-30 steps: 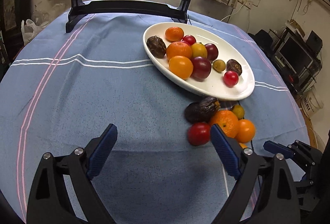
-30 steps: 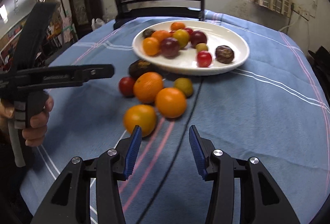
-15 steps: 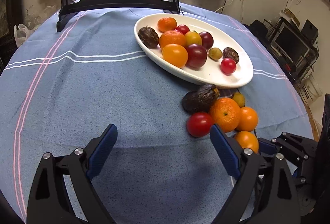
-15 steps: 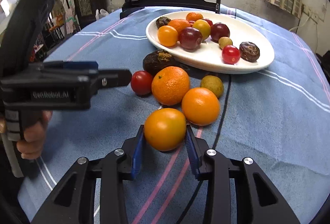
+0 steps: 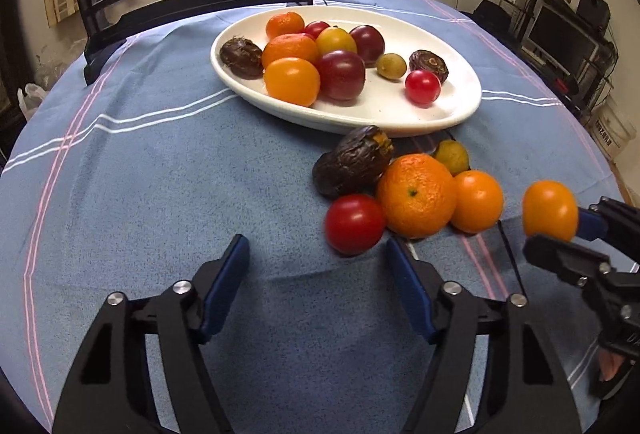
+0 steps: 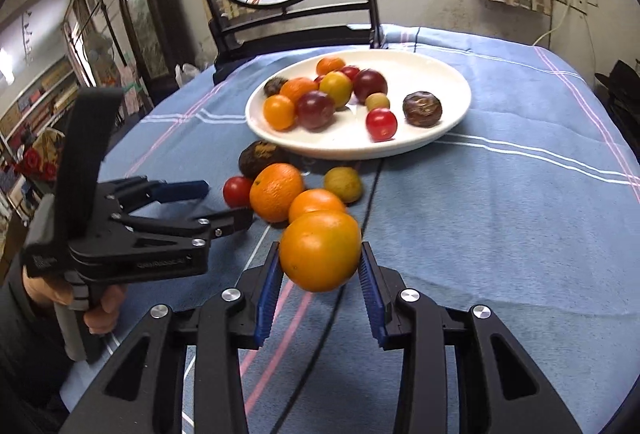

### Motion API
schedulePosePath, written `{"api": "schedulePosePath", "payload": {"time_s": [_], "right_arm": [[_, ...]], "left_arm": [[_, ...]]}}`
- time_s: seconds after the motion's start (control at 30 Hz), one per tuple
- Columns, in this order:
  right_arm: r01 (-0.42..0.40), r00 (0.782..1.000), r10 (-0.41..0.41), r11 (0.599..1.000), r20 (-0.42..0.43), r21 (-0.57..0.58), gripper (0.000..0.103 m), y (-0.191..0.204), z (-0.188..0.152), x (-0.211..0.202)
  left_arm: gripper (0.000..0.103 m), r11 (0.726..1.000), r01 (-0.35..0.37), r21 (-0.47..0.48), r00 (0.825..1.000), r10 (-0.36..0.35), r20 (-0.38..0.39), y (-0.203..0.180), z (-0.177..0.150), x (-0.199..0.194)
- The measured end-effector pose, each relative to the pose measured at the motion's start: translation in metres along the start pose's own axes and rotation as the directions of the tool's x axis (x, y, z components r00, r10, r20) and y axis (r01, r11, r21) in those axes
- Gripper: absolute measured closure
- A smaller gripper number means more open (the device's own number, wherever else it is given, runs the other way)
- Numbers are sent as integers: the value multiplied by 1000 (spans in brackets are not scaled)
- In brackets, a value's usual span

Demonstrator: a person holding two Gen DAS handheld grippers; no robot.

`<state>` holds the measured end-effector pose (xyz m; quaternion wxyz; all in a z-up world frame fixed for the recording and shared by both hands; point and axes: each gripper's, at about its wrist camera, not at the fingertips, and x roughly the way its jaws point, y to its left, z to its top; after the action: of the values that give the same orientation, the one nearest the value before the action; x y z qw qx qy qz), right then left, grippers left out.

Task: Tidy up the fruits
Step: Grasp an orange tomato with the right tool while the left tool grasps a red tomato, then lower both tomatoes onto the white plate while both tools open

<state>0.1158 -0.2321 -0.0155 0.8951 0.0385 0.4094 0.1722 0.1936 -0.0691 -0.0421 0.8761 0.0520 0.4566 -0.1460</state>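
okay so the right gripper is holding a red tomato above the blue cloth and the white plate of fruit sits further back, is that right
Not quite. The right gripper is shut on an orange fruit, not a red tomato; the right wrist view shows it between the blue pads. The red tomato lies on the blue cloth. The white plate does sit further back.

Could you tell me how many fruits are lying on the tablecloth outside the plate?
5, clustered beside the plate: a dark wrinkled fruit, a greenish fruit, a large orange, a smaller orange and a red tomato. A sixth fruit is in the right claw.
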Motion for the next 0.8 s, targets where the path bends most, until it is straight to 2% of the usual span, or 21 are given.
{"api": "schedulePosePath", "payload": {"time_s": [0.1, 0.13, 0.17, 0.2, 0.3, 0.4, 0.57, 0.67, 0.8], "right_arm": [[-8, 1000, 8, 1000, 12, 12, 65, -6, 0, -2], [-8, 1000, 8, 1000, 14, 15, 65, -7, 1, -3], [-9, 1000, 8, 1000, 15, 17, 65, -9, 1, -3], [-9, 1000, 9, 1000, 16, 21, 65, -10, 1, -3], [-6, 1000, 6, 1000, 24, 27, 65, -13, 1, -5], [-4, 999, 3, 1000, 34, 31, 65, -14, 1, -8], [7, 998, -9, 999, 62, 37, 65, -11, 4, -17], [12, 996, -14, 999, 85, 31, 65, -6, 13, -25], [57, 993, -54, 998, 104, -22, 65, -1, 30, -29]], "left_arm": [[46, 1000, -21, 23, 1000, 20, 9, -7, 3, 3], [54, 999, -15, 30, 1000, 15, 12, -9, 4, 3], [70, 999, 2, 34, 1000, -2, 17, -10, 5, 3], [75, 999, 26, 35, 1000, -27, 15, -12, 6, 3], [75, 999, 18, 37, 1000, -18, 10, -15, 6, 1], [76, 998, 50, 28, 999, -50, 8, -14, 4, -8], [76, 997, 68, 45, 995, -71, 70, -12, 12, -38], [76, 997, 68, 47, 991, -73, 112, -9, 25, -54], [76, 997, 70, 43, 984, -76, 158, -5, 49, -65]]}}
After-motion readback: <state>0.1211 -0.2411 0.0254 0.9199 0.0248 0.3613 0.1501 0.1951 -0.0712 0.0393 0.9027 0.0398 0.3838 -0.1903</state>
